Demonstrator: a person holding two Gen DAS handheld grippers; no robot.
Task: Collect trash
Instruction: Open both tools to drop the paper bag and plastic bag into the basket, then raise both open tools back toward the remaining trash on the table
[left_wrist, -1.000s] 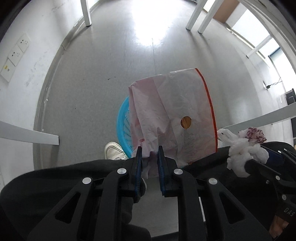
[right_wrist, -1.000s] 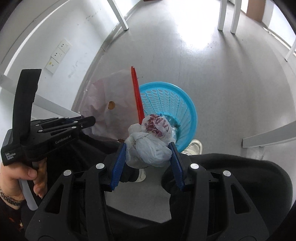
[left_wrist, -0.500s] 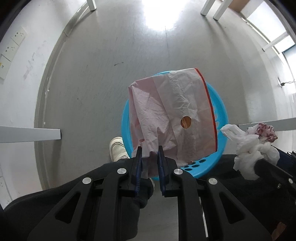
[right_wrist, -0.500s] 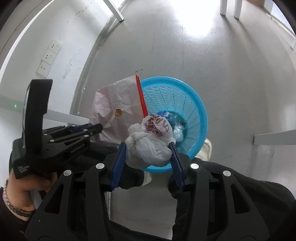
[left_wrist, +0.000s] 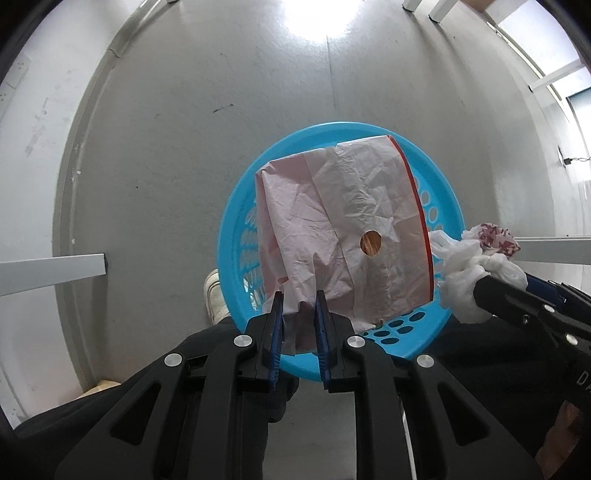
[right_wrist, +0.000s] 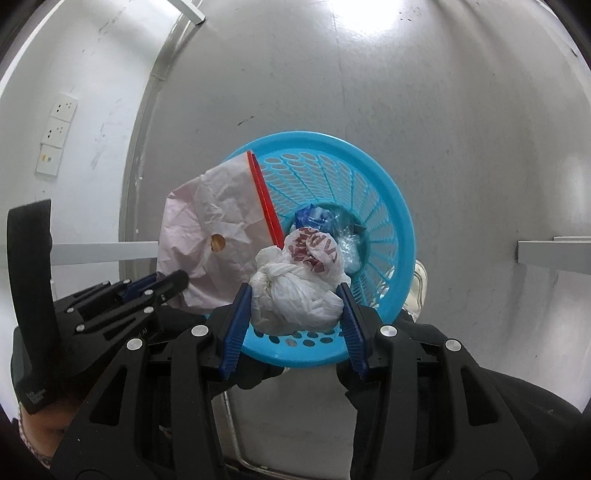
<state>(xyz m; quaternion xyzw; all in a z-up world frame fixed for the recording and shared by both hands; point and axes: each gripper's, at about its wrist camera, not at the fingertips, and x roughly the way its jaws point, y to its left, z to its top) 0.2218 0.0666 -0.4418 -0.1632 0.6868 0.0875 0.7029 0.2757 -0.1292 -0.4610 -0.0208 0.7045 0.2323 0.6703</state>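
Note:
My left gripper (left_wrist: 298, 295) is shut on the lower edge of a crumpled pink paper bag (left_wrist: 340, 225) with a red edge strip and a round hole. The bag hangs over a blue perforated plastic basket (left_wrist: 236, 221) that stands on the grey floor. My right gripper (right_wrist: 295, 295) is shut on a knotted white plastic bag (right_wrist: 295, 295) with red print, held above the near side of the basket (right_wrist: 391, 206). The pink bag (right_wrist: 207, 221) and the left gripper (right_wrist: 173, 280) show at left in the right wrist view. Blue and clear wrappers (right_wrist: 325, 221) lie in the basket's bottom.
A white shoe (left_wrist: 216, 291) of the person stands just left of the basket. White table legs (left_wrist: 51, 267) reach in from both sides. A white wall with sockets (right_wrist: 55, 136) runs along the left. Dark trousers fill the bottom of both views.
Both grippers have come down towards the basket, which now looks larger and sits under both bags. The grips on the pink bag and the white bag are unchanged.

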